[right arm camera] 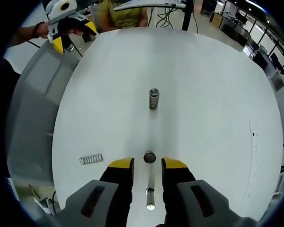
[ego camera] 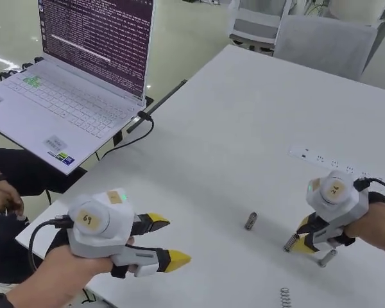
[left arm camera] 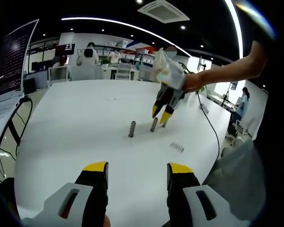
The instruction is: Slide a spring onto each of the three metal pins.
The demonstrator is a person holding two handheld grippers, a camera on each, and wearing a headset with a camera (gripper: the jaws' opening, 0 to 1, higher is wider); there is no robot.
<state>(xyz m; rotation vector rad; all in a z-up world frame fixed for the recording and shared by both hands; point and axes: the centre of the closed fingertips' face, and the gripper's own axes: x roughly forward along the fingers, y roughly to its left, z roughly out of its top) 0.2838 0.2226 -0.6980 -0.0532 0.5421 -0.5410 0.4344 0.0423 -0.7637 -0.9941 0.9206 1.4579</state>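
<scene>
Right gripper view shows the right gripper [right arm camera: 146, 164], jaws narrowly apart and gripping nothing, with a bare pin [right arm camera: 150, 198] between them, a pin that appears sprung [right arm camera: 149, 156] at their tips, a second sprung pin [right arm camera: 154, 98] farther out, and a loose spring [right arm camera: 91, 159] on the table [right arm camera: 213, 94]: two pins judged done, one left.

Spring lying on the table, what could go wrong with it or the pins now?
The spring lies on its side, not far from the edge of the table. A clumsy grab might roll it off. The right gripper hangs open close over the little standing pins, with the bare pin between its jaws. A bump could knock that one, or the pin beside it, over.
</scene>
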